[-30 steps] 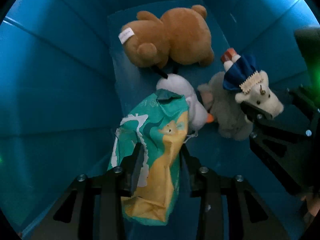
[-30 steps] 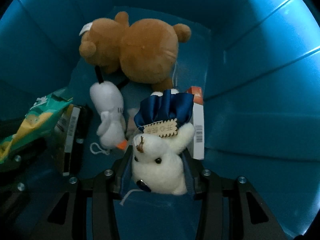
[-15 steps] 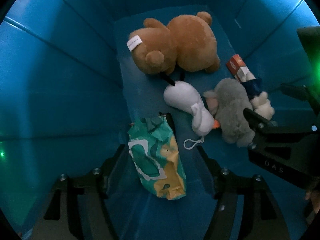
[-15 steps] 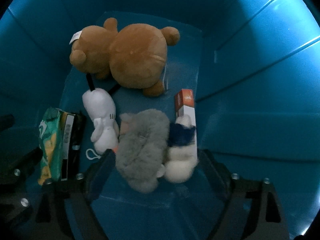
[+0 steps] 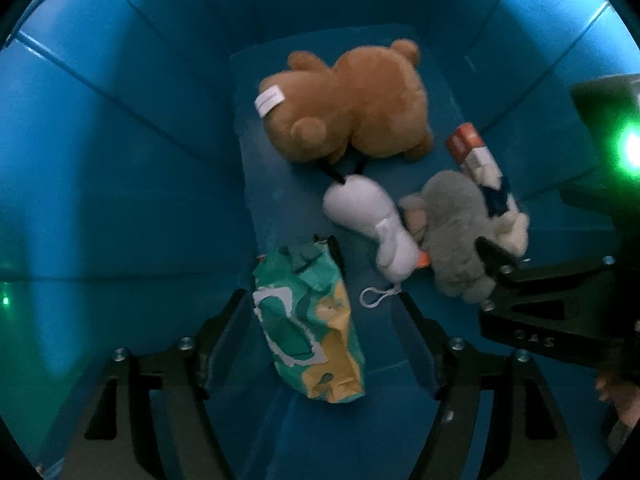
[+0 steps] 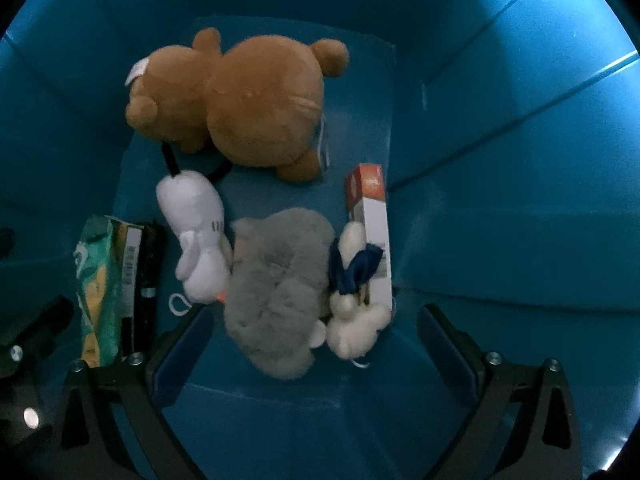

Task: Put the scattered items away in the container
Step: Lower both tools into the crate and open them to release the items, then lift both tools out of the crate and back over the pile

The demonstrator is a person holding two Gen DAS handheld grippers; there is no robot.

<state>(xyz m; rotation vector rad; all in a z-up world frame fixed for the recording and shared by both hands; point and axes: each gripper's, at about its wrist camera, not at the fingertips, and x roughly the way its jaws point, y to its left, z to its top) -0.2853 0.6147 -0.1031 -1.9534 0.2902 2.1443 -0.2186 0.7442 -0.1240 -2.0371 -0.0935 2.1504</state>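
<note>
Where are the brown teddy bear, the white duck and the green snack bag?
brown teddy bear [image 6: 256,108], right wrist view, on its round back.
white duck [image 5: 368,216], left wrist view, on its body.
green snack bag [image 5: 312,320], left wrist view, on its crumpled front.

Left gripper [image 5: 320,328]: two black angular fingers [image 5: 216,332] with blue inner pads, silver screws at the joints. Right gripper [image 6: 308,344]: same black frame, blue pads, silver screws; seen from the left wrist, it bears faint lettering and a green light. Skin shows at that view's lower right edge.
</note>
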